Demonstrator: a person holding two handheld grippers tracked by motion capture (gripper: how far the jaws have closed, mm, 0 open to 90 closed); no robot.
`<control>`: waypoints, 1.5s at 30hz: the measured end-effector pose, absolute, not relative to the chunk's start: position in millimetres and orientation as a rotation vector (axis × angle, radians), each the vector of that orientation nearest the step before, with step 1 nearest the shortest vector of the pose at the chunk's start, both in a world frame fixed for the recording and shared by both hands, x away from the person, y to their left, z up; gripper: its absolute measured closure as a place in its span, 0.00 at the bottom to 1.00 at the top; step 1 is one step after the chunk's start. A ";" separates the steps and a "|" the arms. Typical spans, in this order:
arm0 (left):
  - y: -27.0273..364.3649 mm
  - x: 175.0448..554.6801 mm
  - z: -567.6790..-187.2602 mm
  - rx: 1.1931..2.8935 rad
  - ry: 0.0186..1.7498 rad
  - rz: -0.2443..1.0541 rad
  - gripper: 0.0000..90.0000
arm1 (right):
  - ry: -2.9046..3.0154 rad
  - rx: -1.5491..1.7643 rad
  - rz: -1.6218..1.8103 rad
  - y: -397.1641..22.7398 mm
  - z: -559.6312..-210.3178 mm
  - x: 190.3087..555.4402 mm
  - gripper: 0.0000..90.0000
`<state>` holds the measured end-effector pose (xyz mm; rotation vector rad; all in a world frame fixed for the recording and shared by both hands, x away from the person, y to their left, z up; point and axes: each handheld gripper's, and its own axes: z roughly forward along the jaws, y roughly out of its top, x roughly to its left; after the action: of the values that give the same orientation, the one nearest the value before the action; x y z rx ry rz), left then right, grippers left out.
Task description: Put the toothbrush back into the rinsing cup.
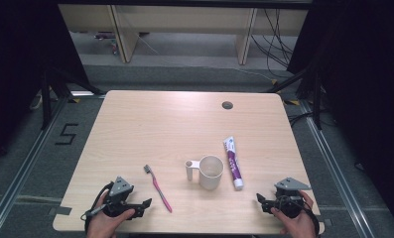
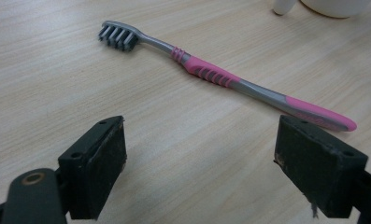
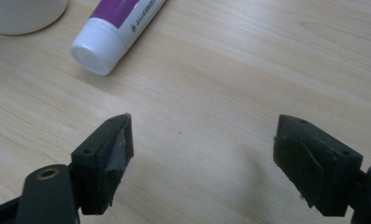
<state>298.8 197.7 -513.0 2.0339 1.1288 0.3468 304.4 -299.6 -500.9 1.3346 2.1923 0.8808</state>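
Note:
A pink and grey toothbrush (image 1: 158, 188) lies flat on the wooden table (image 1: 150, 124), bristles toward the far side; in the left gripper view the toothbrush (image 2: 216, 77) runs across just ahead of the jaws. A white cup (image 1: 210, 172) with a handle stands near the table's middle. A purple and white toothpaste tube (image 1: 232, 162) lies right of the cup, and its white cap (image 3: 96, 49) points toward the front edge. My left gripper (image 1: 146, 203) rests open at the front left, beside the toothbrush handle. My right gripper (image 1: 260, 198) rests open at the front right, just short of the tube's cap.
A round cable hole (image 1: 227, 105) sits near the table's far edge. Beyond the table are pale cabinet panels (image 1: 125, 34) and loose cables (image 1: 276, 44) on the floor. A taped number 5 (image 1: 67, 134) marks the floor at the left.

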 end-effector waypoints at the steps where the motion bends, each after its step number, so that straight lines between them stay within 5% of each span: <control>1: 197.8 298.7 -513.2 2.031 1.130 0.348 0.18 | 2.195 1.330 0.882 -299.7 -500.9 304.6 0.23; 32: 197.2 296.2 -511.8 2.026 1.128 0.354 0.19 | 2.211 1.291 0.878 -298.4 -501.6 307.4 0.23; 45: 190.6 298.0 -507.4 2.016 1.099 0.349 0.29 | 2.193 1.306 0.878 -300.2 -502.0 305.3 0.23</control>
<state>298.0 190.6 -507.4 2.0162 1.0991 0.3495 305.3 -300.2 -502.0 1.3063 2.1927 0.8785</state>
